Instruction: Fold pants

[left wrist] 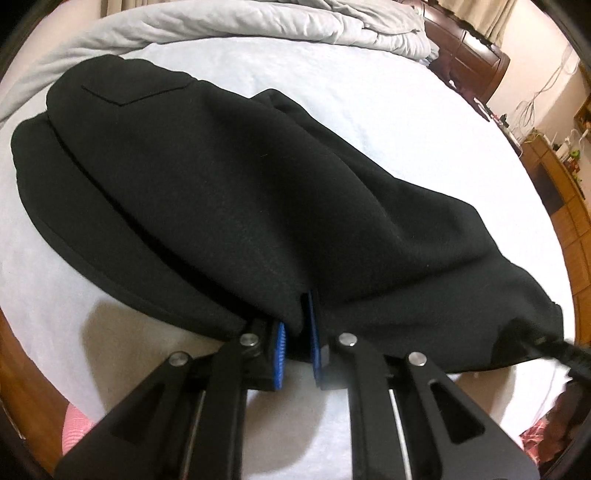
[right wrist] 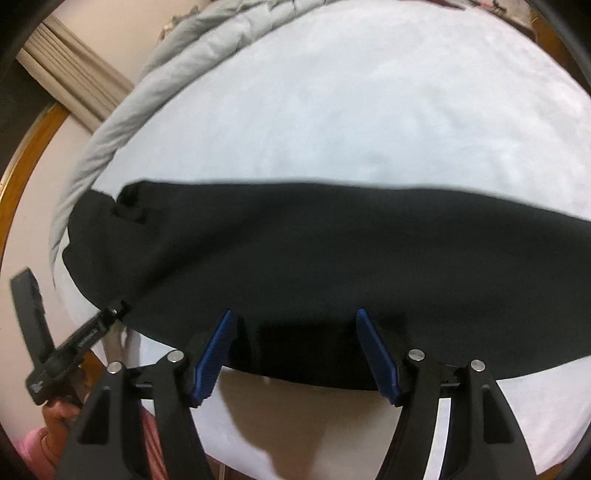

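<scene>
Black pants [left wrist: 229, 184] lie on a pale bed sheet [left wrist: 332, 85], with the back pocket and waist at the far left. My left gripper [left wrist: 297, 332] is shut on the near edge of the pants and lifts a fold of cloth. In the right wrist view the pants [right wrist: 332, 251] stretch across the bed. My right gripper [right wrist: 293, 325] is open with its blue pads [right wrist: 216, 350] spread over the near edge of the cloth, holding nothing. The left gripper [right wrist: 118, 308] shows at the left of that view, pinching the pants edge.
A rumpled grey duvet [left wrist: 258, 18] lies along the far side of the bed. A wooden bed frame [left wrist: 576, 236] curves round the right edge. Dark wooden furniture [left wrist: 469, 55] and shelves stand by the wall beyond. Pink clothing [right wrist: 33, 450] is at the lower left.
</scene>
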The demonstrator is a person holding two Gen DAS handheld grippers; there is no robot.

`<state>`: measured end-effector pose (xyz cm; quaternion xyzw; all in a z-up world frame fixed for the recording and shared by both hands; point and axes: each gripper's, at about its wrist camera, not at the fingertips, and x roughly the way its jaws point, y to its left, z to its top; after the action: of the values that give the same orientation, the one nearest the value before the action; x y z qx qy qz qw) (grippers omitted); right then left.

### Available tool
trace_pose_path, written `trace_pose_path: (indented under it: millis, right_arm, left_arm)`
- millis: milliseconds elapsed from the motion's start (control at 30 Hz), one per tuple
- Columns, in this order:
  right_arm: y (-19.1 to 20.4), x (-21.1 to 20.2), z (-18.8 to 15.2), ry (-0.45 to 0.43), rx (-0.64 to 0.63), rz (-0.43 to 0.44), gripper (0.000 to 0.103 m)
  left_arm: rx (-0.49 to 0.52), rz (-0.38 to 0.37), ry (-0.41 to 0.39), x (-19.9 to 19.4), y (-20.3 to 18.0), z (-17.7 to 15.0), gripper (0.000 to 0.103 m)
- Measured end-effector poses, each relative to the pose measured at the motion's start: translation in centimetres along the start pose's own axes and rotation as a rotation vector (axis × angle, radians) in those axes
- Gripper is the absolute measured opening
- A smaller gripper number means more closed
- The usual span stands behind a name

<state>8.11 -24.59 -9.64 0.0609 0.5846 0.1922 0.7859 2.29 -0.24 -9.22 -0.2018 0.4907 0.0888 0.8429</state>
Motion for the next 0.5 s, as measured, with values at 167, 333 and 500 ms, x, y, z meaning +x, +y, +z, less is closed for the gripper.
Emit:
trace_pose_path:
  millis: [167,333,500]
  right_arm:
    - [1.5,1.1,-0.8,0.007,-0.085,-0.106,0.070]
    - [1.2,1.2,-1.1,0.009,-0.062,-0.082,0.071]
    - [0.8,1.3,-1.0,0.004,-0.058,-0.080,0.072]
  left_arm:
    - [-0.083,-0.071,0.022,-1.0,2.0,1.5,0.039]
    - [-0.190,-0.111,-0.026,-2.8,6.3,4.0,0.051]
    - [-0.341,-0.194,0.016,-1.9,11.3,6.9,0.051]
